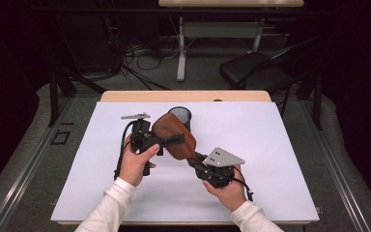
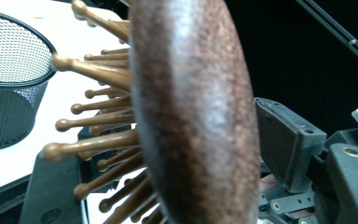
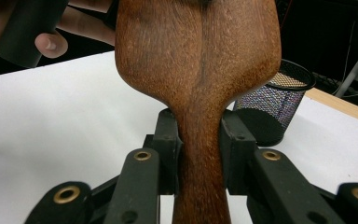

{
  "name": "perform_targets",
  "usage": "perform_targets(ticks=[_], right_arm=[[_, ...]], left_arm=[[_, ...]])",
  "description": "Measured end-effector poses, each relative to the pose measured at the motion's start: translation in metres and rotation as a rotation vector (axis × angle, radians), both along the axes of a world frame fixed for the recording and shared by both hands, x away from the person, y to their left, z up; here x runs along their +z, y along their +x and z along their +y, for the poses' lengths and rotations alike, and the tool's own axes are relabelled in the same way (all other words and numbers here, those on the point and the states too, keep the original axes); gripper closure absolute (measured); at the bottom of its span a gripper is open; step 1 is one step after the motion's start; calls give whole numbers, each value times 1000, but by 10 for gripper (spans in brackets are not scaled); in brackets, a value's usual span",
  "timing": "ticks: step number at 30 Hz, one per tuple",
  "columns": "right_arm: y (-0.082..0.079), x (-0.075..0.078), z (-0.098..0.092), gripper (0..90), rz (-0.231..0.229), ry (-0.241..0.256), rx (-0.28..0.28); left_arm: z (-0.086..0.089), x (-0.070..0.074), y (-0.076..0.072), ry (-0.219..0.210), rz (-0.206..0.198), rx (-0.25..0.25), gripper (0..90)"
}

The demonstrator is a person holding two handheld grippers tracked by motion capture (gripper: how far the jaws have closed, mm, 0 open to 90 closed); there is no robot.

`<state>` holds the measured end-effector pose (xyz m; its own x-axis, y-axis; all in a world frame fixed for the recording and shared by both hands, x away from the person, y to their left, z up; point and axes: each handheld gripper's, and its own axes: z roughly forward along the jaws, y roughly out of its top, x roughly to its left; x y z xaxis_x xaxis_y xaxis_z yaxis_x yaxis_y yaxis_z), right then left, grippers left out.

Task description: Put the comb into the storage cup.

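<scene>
The right tool [image 3: 199, 149] is closed on the narrow handle of a wooden hairbrush [image 3: 198, 56], one black jaw pressed to each side of the neck just below the wide head. The right hand [image 1: 227, 191] holds this tool from below near the table's near edge, its nose angled up and toward the far left. The brush is lifted off the white table [image 1: 270, 145] over its middle, smooth back upward. The left tool [image 1: 166, 141] has its jaws around the head: one jaw lies among the round-tipped bristles [image 2: 88, 121], the other stands slightly clear of the back, so the jaws are part open. The left hand [image 1: 134, 163] wraps its body, pointing right. A black mesh cup [image 1: 180, 116] stands behind the brush, toward the far edge. No writing is readable.
</scene>
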<state>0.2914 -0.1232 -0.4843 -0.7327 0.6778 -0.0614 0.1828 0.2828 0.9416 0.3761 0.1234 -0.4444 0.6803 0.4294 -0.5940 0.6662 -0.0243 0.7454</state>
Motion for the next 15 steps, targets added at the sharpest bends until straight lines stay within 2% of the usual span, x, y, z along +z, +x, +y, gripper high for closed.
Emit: perform_targets(ticks=[9, 15], right_arm=[[0, -1, 0, 714, 1, 0, 5], [1, -1, 0, 714, 2, 2, 7]], left_arm=[[3, 0, 0, -23, 31, 5, 331], [4, 0, 0, -24, 29, 11, 367]])
